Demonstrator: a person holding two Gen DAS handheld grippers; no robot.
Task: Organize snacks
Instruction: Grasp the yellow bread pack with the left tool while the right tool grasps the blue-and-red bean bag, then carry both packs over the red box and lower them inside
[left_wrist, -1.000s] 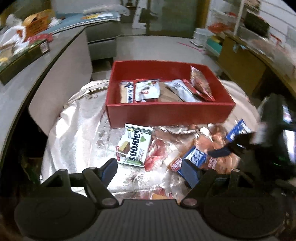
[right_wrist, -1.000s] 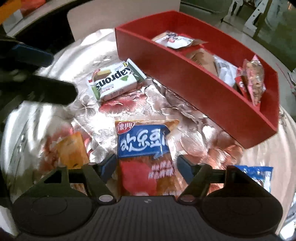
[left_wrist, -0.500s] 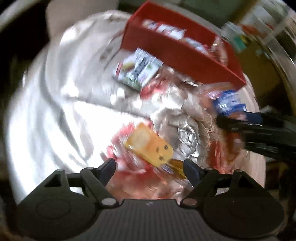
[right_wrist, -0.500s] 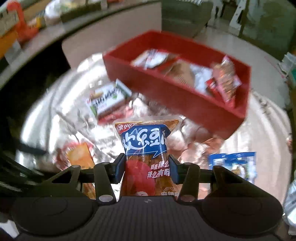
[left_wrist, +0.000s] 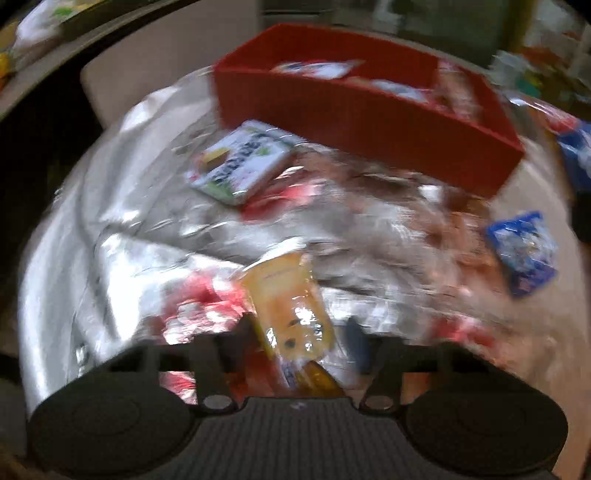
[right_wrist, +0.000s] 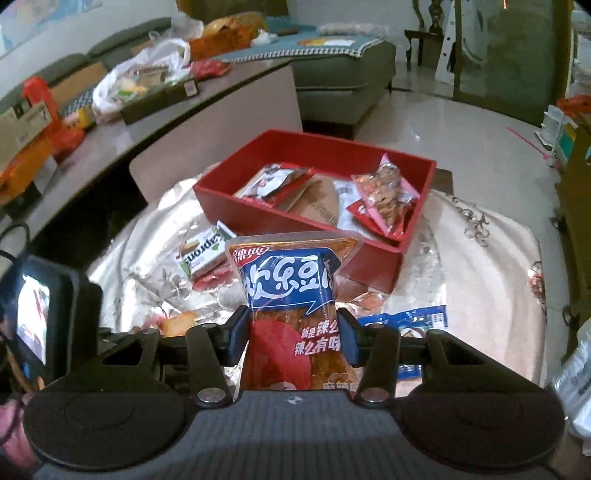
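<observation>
Since a second ago the left hand-held gripper (left_wrist: 301, 338) has dropped from above the green wafer pack (left_wrist: 242, 162) onto the orange snack packet (left_wrist: 291, 306), low in the centre of the blurred left wrist view; its jaws are closing with that packet between them, though blur hides whether they press yet. In the right wrist view the right hand-held gripper (right_wrist: 293, 332), open around the blue-and-red pouch (right_wrist: 295, 306) a second ago, is now clenched on it and holds it lifted off the surface (right_wrist: 480, 258). Beyond it, at upper centre, sits the red box (right_wrist: 295, 221), already holding several snacks. Judging by this, one pouch is ready for boxing.
</observation>
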